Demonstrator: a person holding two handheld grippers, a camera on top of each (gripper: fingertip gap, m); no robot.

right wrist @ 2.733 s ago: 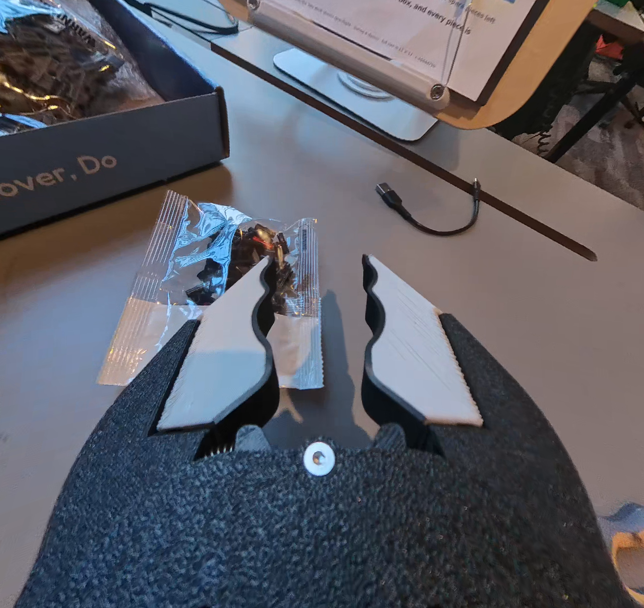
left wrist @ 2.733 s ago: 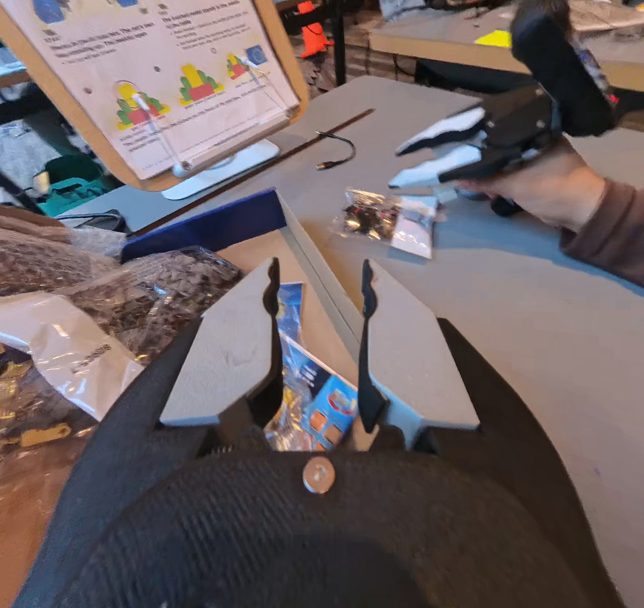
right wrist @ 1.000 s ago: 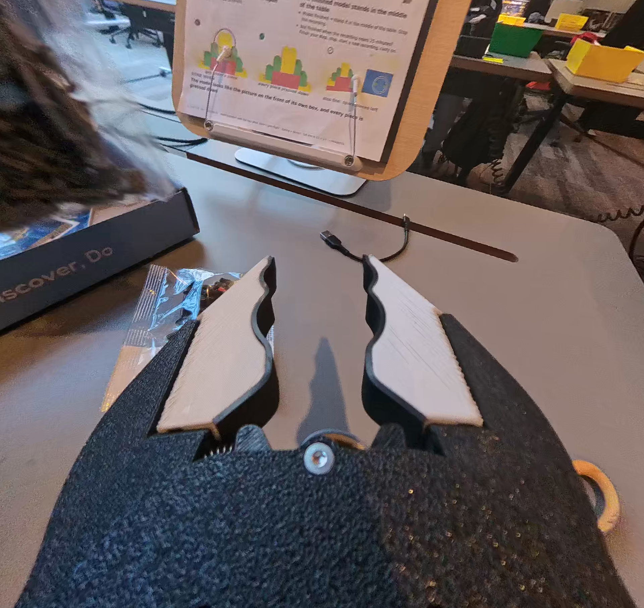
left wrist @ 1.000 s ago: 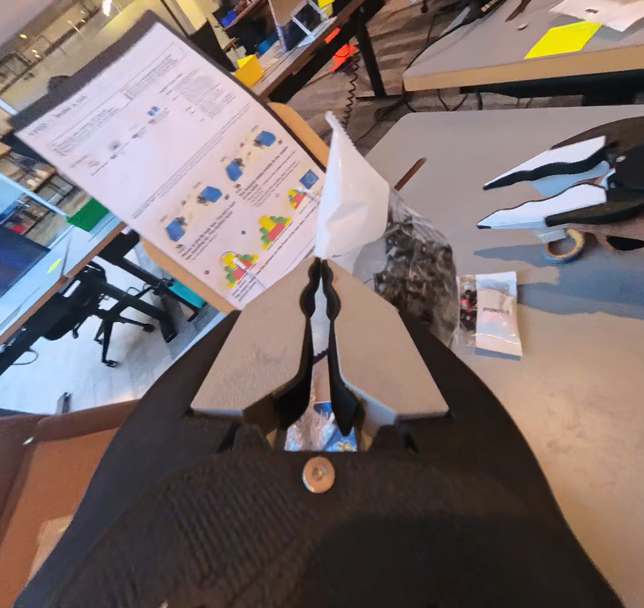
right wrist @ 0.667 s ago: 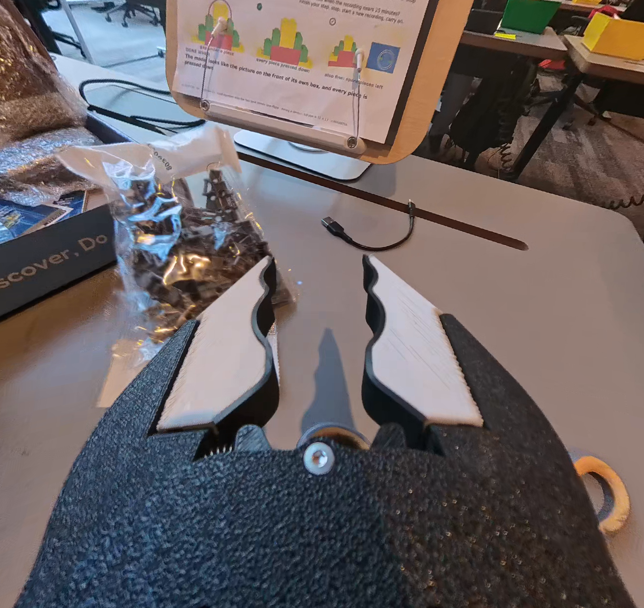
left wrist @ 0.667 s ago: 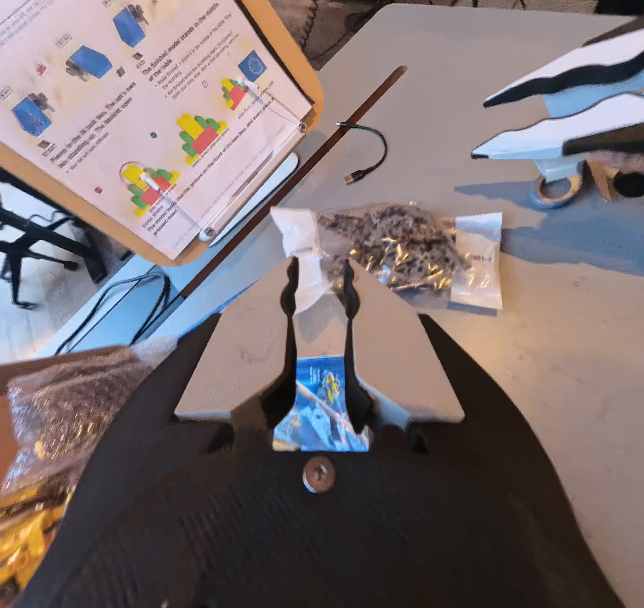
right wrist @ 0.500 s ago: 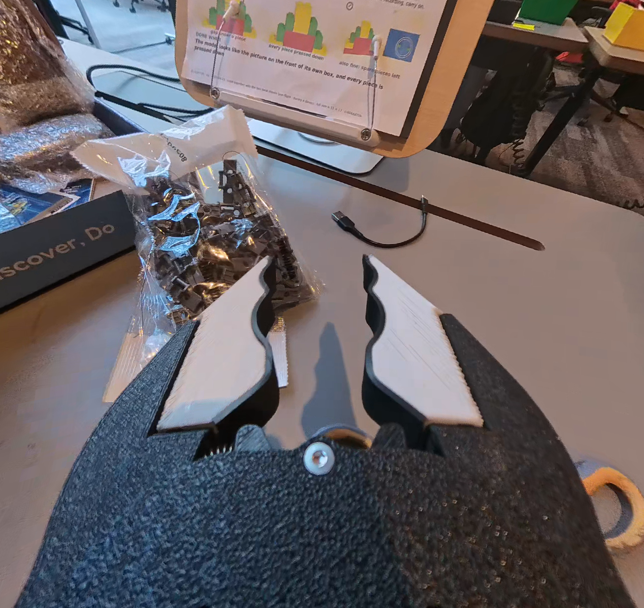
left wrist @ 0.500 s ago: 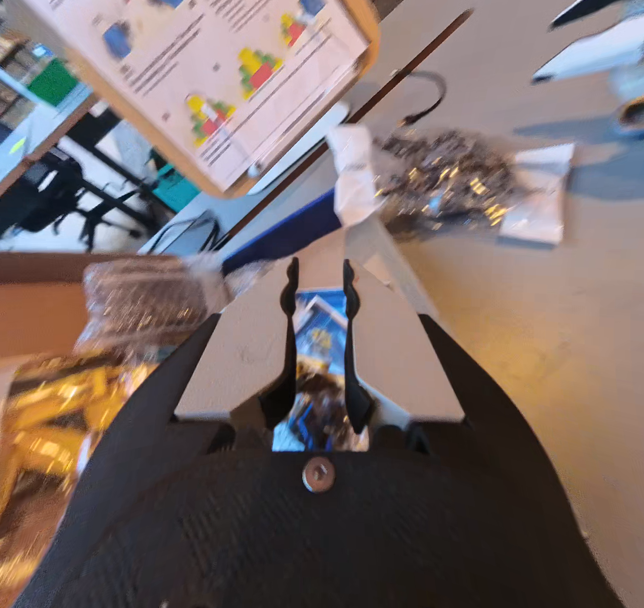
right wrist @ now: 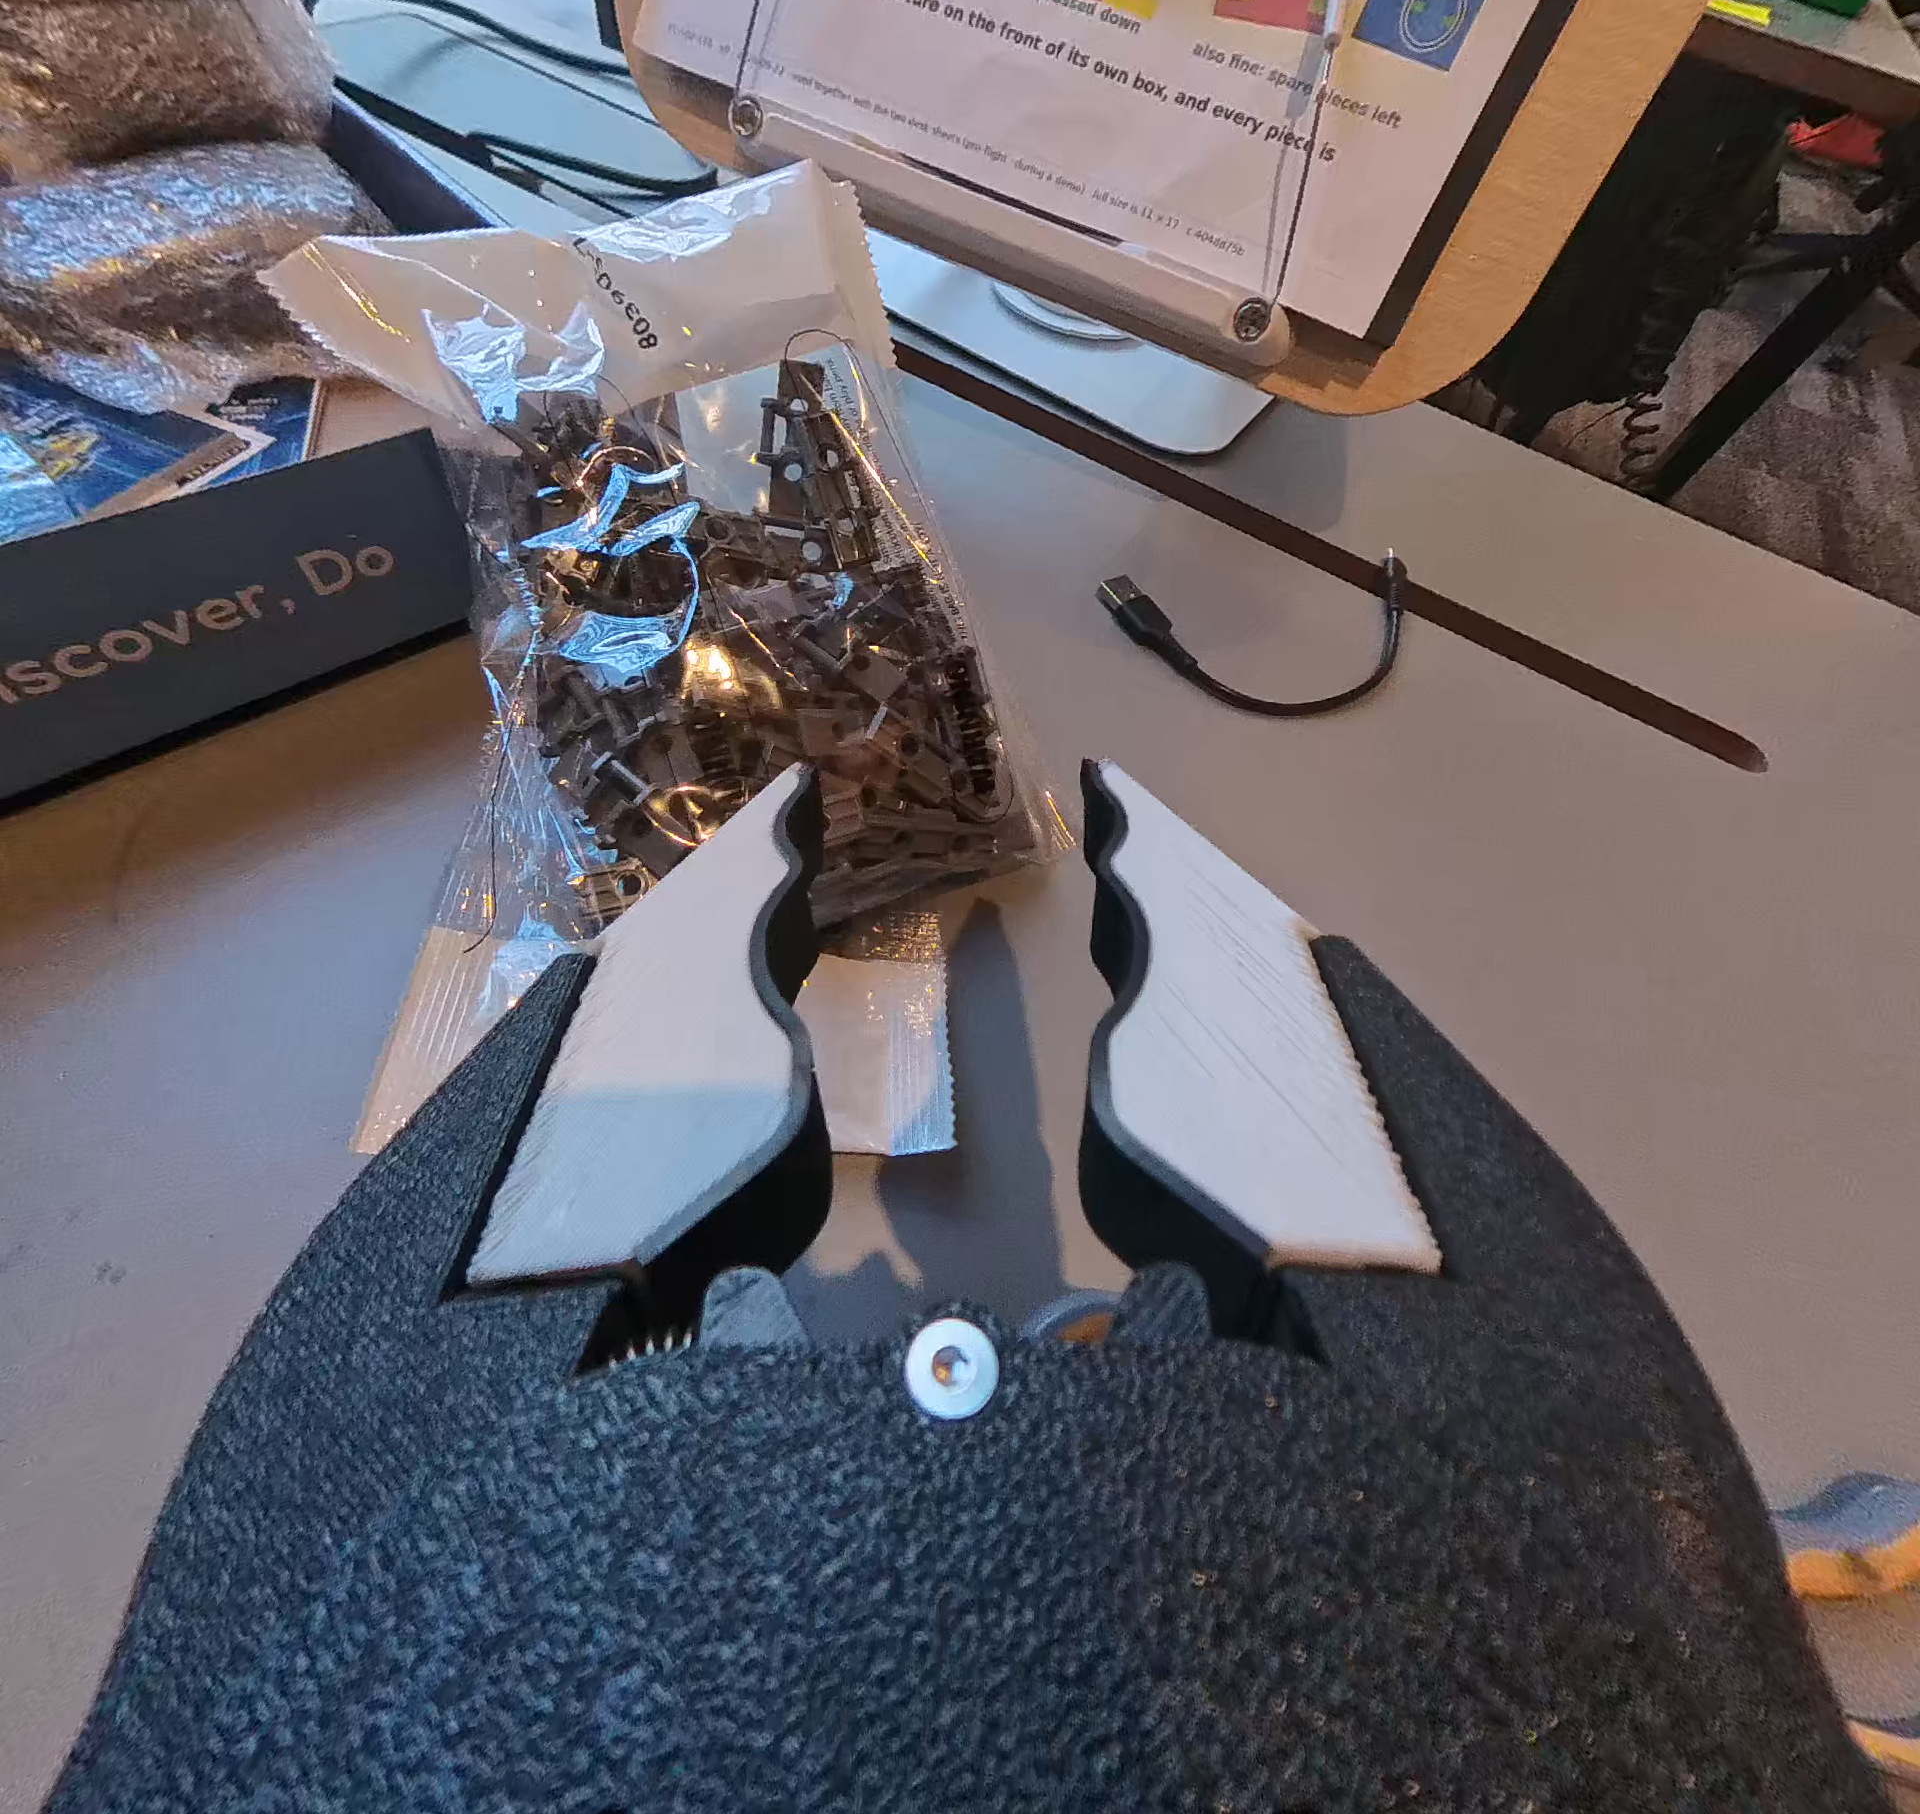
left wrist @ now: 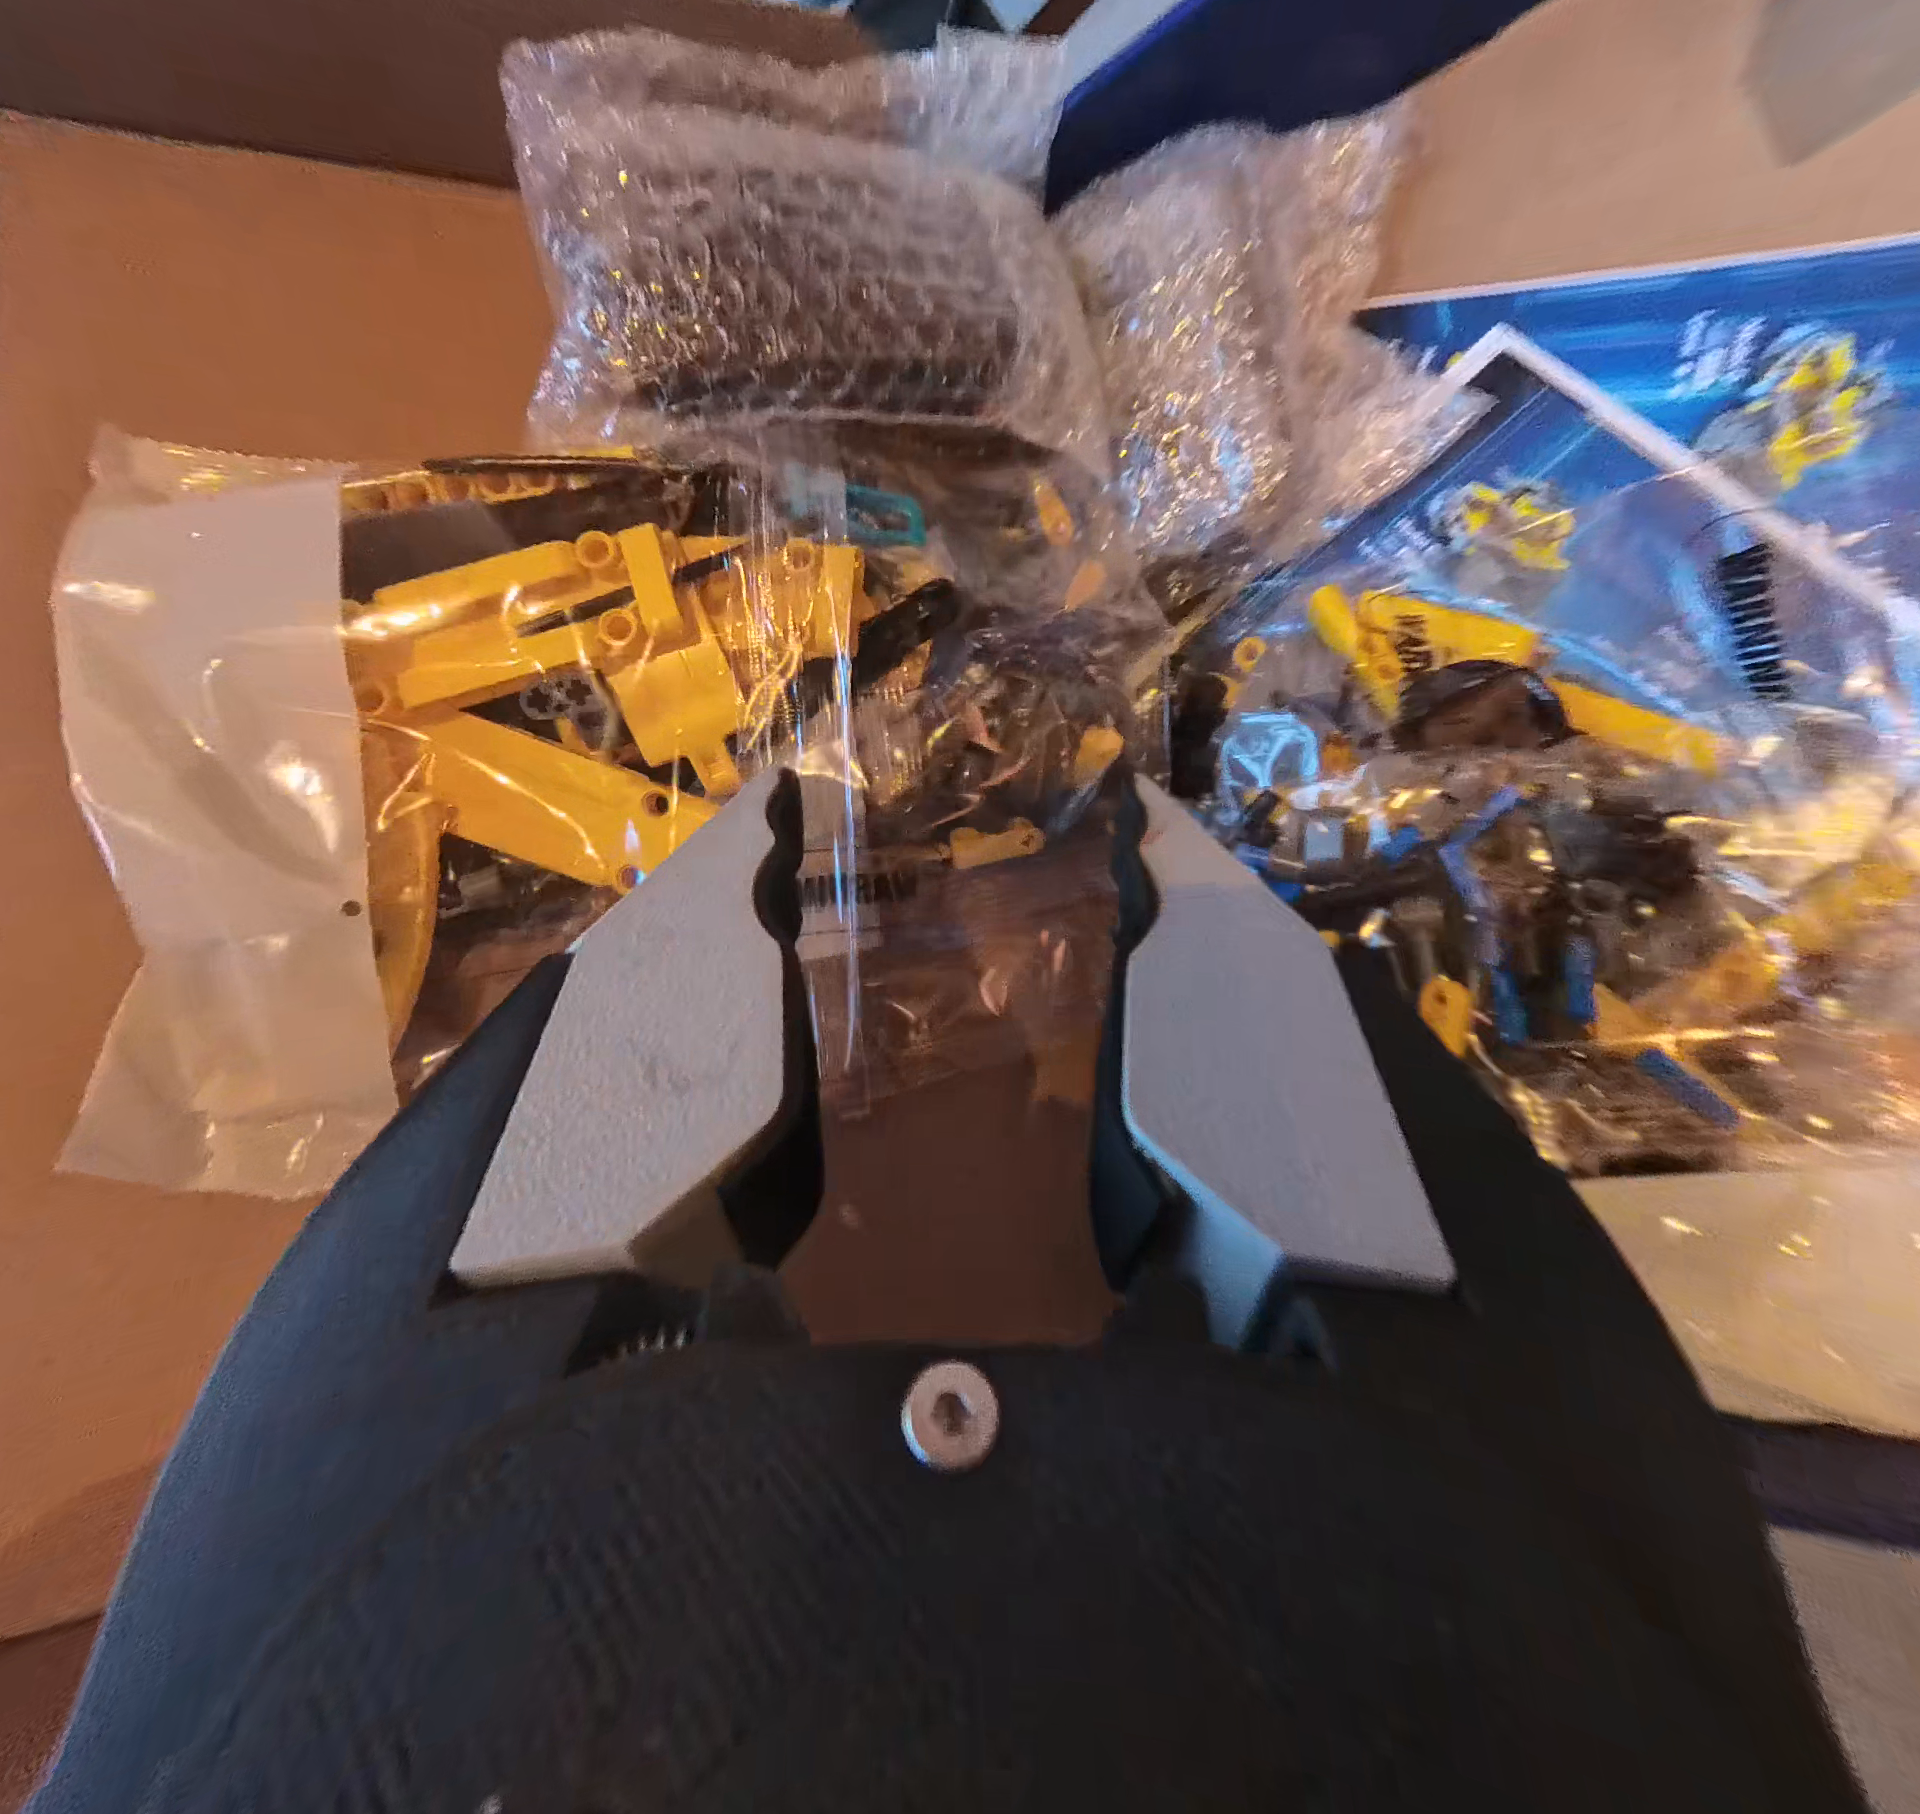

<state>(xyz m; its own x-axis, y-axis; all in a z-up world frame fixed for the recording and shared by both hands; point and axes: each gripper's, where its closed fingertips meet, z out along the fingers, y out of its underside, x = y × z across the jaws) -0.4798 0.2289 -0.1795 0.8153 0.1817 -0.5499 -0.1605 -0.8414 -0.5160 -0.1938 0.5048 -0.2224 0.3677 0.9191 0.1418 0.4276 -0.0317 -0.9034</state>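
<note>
My left gripper [left wrist: 951, 808] hangs over the open box [left wrist: 208, 330], fingers apart and holding nothing, their tips just above a crinkly clear bag of yellow and black plastic pieces [left wrist: 582, 684]. That bag is my landmark here. Behind it sit two cloudy bubble-wrap bundles [left wrist: 810, 299], soft and lumpy. To its right lies a second clear bag of small mixed pieces [left wrist: 1507, 891], resting on a glossy blue printed booklet [left wrist: 1662, 476]. The box has plain brown cardboard inside and a dark blue wall [left wrist: 1299, 29] at the far side. This view is somewhat blurred.

My right gripper [right wrist: 940, 777] is held low over the smooth grey bench [right wrist: 1558, 881], fingers apart and empty. Just ahead of the left finger a clear bag of dark grey pieces [right wrist: 748, 642] leans up with a white crimped top edge; it lies on a smaller flat packet [right wrist: 894, 1058] with a ribbed white seal. Left of that bag is the box's matte dark outer side [right wrist: 208, 601]. To the bag's right a short black cable [right wrist: 1247, 663] curls on the bench beside a long dark slot [right wrist: 1558, 663]. Behind stands a wooden board [right wrist: 1558, 237] with a printed sheet clipped to it, on a pale flat foot. Farther back are other tables and grey carpet.
</note>
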